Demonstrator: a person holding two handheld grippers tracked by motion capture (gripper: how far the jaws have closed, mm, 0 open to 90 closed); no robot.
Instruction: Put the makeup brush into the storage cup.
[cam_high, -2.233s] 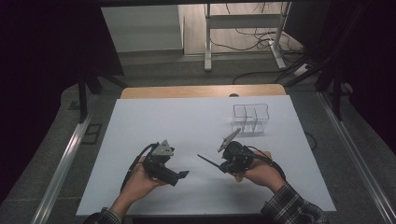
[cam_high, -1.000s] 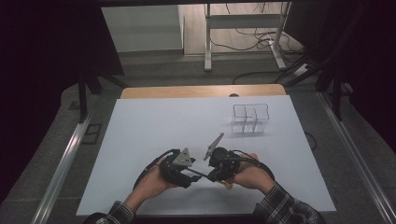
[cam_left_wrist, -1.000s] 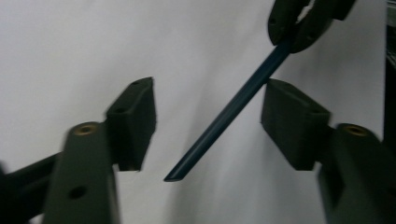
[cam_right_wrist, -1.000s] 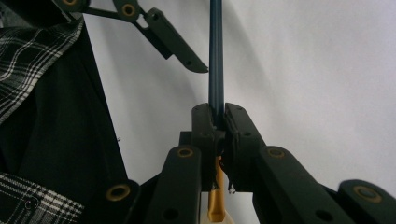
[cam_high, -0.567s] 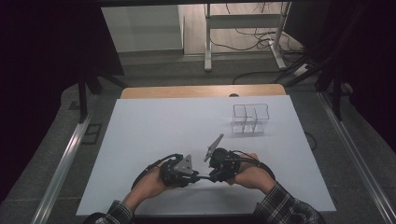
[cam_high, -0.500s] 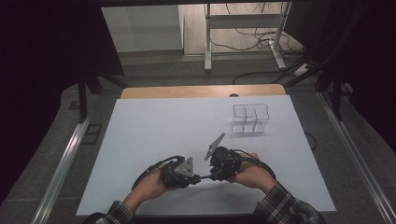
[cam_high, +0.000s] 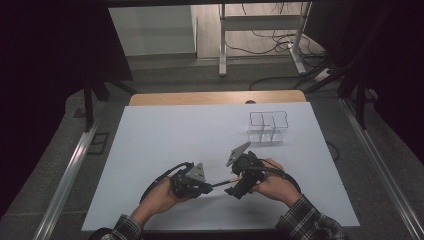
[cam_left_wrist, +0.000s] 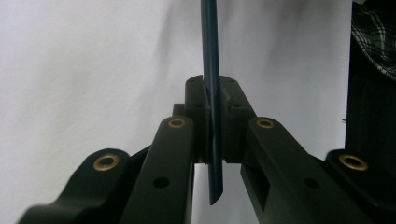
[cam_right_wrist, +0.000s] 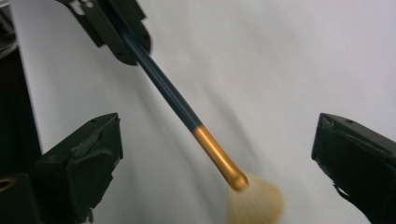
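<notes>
A makeup brush (cam_high: 220, 183) with a dark blue handle, gold ferrule and pale bristles hangs just above the white table sheet (cam_high: 165, 135), between the two hands. My left gripper (cam_high: 207, 187) is shut on the handle's end; in the left gripper view the pads clamp the blue handle (cam_left_wrist: 211, 70). My right gripper (cam_high: 234, 190) has just been opening. In the right gripper view its jaws stand wide apart on either side of the ferrule (cam_right_wrist: 217, 151), touching nothing, and the left gripper (cam_right_wrist: 116, 32) holds the far end.
A clear wire-framed organizer (cam_high: 268, 126) with compartments stands at the back right of the sheet. A wooden table edge (cam_high: 215, 97) runs behind the sheet. Metal rails flank the table on both sides.
The hands came together near the table's front. The left jaws closed on the brush handle, then the right jaws opened and let go of the brush.
</notes>
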